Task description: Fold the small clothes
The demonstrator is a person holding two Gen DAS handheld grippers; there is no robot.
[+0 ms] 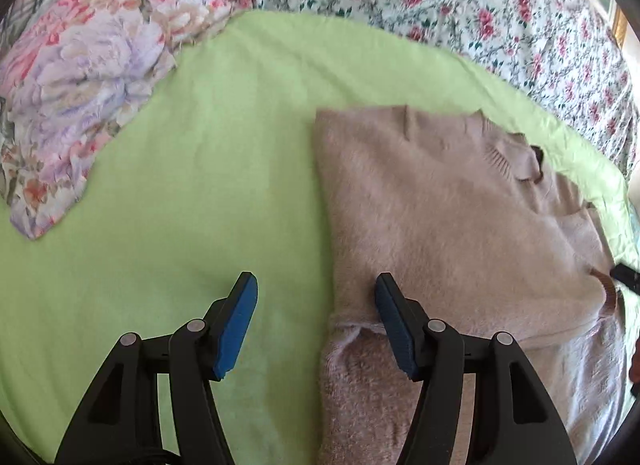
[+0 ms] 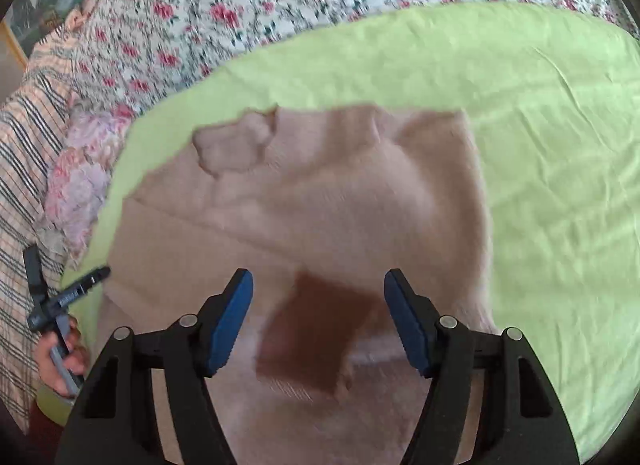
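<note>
We see the sweater [image 1: 440,205] lying on the green sheet [image 1: 180,185] of the bed, its brown cuff [image 2: 316,337] under our spread, empty right tool [image 2: 318,317], left tool [image 1: 316,321] spread at its edge.

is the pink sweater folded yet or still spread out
Partly folded. The sweater has one straight doubled edge and a sleeve laid across its body, but it is still broad on the green blanket.

Both wrist views close, angled steeply down, sharing pink sweater [image 1: 440,205] on green blanket [image 2: 560,145]
</note>
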